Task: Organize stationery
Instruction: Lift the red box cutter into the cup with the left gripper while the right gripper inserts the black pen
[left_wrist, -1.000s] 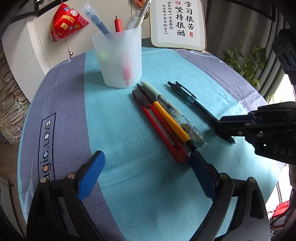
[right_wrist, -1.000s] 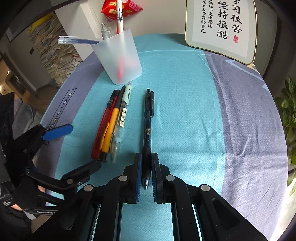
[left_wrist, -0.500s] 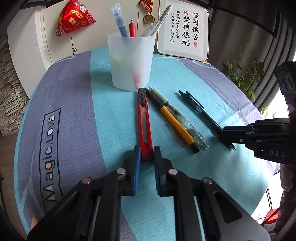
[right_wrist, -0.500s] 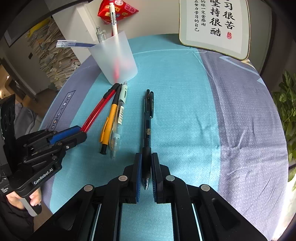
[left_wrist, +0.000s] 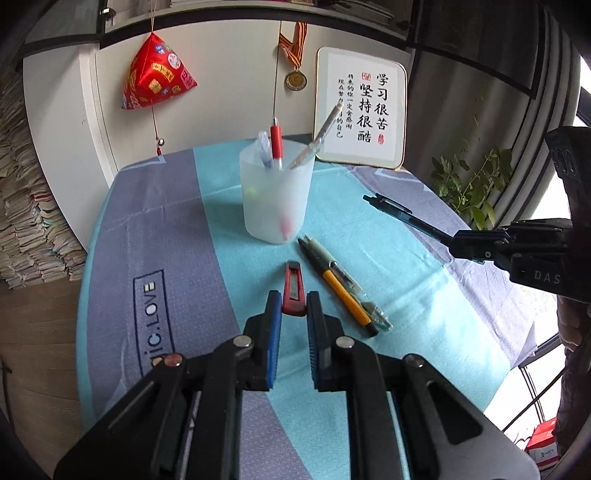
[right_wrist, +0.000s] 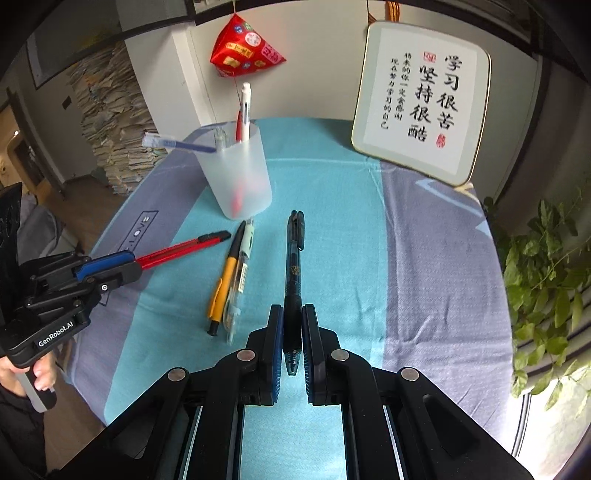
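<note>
left wrist: left tongs (left_wrist: 293, 306) angled down over the bench (left_wrist: 155, 221), pads pinching the near end of the red box cutter (left_wrist: 293, 282). cutter's long axis runs straight ahead along the fingers, far end toward the frosted cup (left_wrist: 275, 199), lifted off the cloth. yellow pen (left_wrist: 343, 291) and clear pen (left_wrist: 354, 291) lie side by side just right of it, on a diagonal, far ends near the cup base. right tongs (left_wrist: 458, 245) come in from the right edge, holding the dark pen (left_wrist: 402, 218) in the air, its far end pointing left-back. cup holds several pens. calligraphy plaque (left_wrist: 364, 107) leans on the wall behind, red pouch (left_wrist: 155, 74) hangs at left.

right wrist: right tongs (right_wrist: 293, 332) tilted down, pads pressed onto the dark pen (right_wrist: 294, 266), clamped near its tip; pen runs straight ahead, clip end forward, toward the gap right of the cup (right_wrist: 236, 173). left tongs (right_wrist: 110, 266) at left, cutter (right_wrist: 177, 251) sticking out to the right, slightly upward in frame. a hand (right_wrist: 44, 373) grips that handle. yellow pen (right_wrist: 223, 284) and clear pen (right_wrist: 242, 273) lie flat between the two held items. plant (right_wrist: 543, 280) beyond the right edge of the bench.
</note>
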